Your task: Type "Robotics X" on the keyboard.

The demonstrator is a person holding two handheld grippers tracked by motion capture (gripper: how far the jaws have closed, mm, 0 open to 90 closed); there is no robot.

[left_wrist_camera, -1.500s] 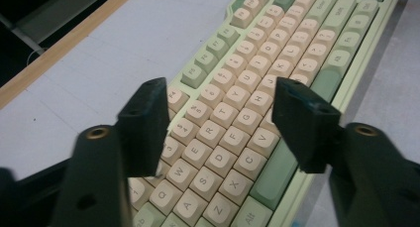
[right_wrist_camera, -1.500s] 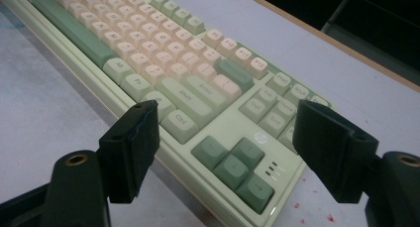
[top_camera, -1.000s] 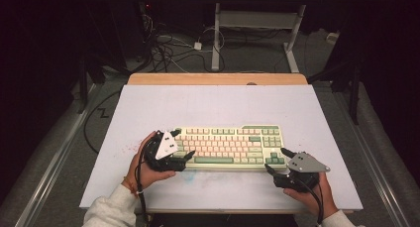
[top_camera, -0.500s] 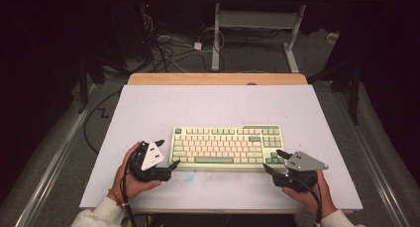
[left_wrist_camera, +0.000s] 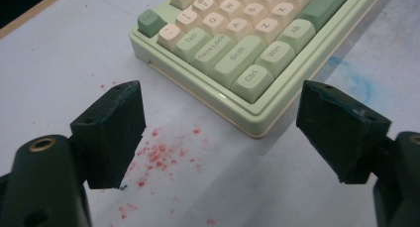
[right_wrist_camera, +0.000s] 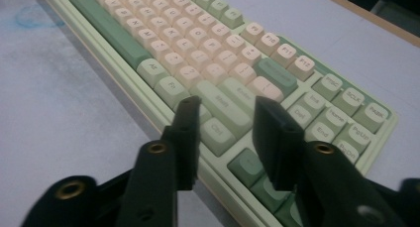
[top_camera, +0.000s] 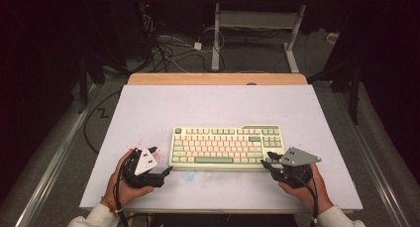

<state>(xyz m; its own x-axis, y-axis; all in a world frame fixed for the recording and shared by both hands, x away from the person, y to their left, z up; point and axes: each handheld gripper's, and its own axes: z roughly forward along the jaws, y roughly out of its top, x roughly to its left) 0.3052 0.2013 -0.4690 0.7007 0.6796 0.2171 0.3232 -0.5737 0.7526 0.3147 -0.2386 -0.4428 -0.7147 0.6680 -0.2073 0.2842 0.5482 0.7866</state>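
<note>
I see the left gripper [left_wrist_camera: 220,133] spread wide beside the keyboard [left_wrist_camera: 257,43], holding nothing. The right gripper [right_wrist_camera: 225,138] stands narrowly parted over the keys; whether it touches them I cannot tell.

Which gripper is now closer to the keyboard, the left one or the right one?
The right. The right gripper has its fingers over the keyboard at its near right corner. The left gripper sits apart, off the keyboard's left end, over bare table.

A pale tabletop [top_camera: 148,108] with a wooden far edge is seen. A green and cream keyboard [top_camera: 227,146] is laid flat on it. Red specks [left_wrist_camera: 158,155] are scattered beside the keyboard's left end, and a blue smudge [left_wrist_camera: 354,81] is seen just before its front edge.
</note>
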